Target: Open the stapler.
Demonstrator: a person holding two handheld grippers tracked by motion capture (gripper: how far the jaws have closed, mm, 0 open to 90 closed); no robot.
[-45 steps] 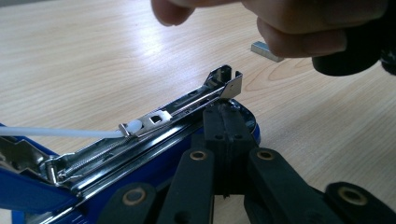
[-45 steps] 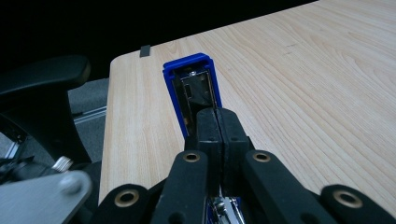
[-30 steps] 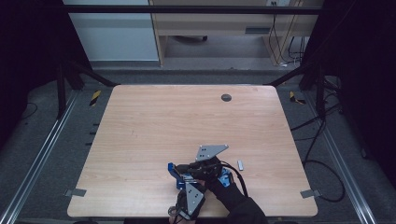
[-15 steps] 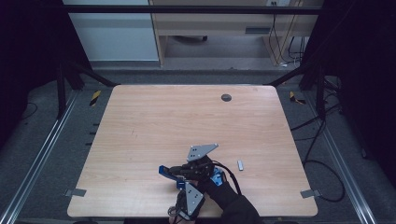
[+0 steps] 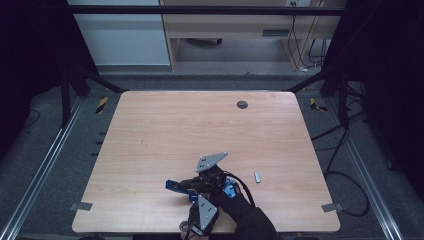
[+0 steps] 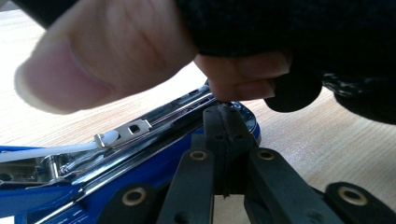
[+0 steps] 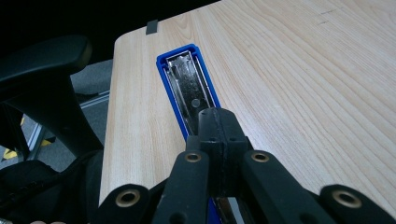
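A blue stapler (image 5: 174, 185) lies near the table's front edge, swung apart so its metal channel (image 7: 187, 79) faces up. My right gripper (image 7: 218, 114) is shut with nothing between its jaws, its tip over that channel. In the high view its grey plate (image 5: 210, 161) sits just behind the stapler. My left gripper (image 6: 225, 112) is also shut, with its tip at the stapler's blue end (image 6: 140, 154), beside the shiny magazine and a white strip. A bare thumb (image 6: 93, 56) and fingers reach down right above those jaws. The left gripper's plate (image 5: 205, 212) is at the table's front edge.
A small silver bar (image 5: 257, 176) lies on the wood right of the grippers. A dark round hole (image 5: 242, 104) marks the far side of the table (image 5: 165, 130). A black chair armrest (image 7: 42, 79) stands off the table's corner. Cables trail on the floor at the right.
My right gripper and its grey plate have shifted left, and the stapler's blue end has slid left with it. The left gripper has kept still.
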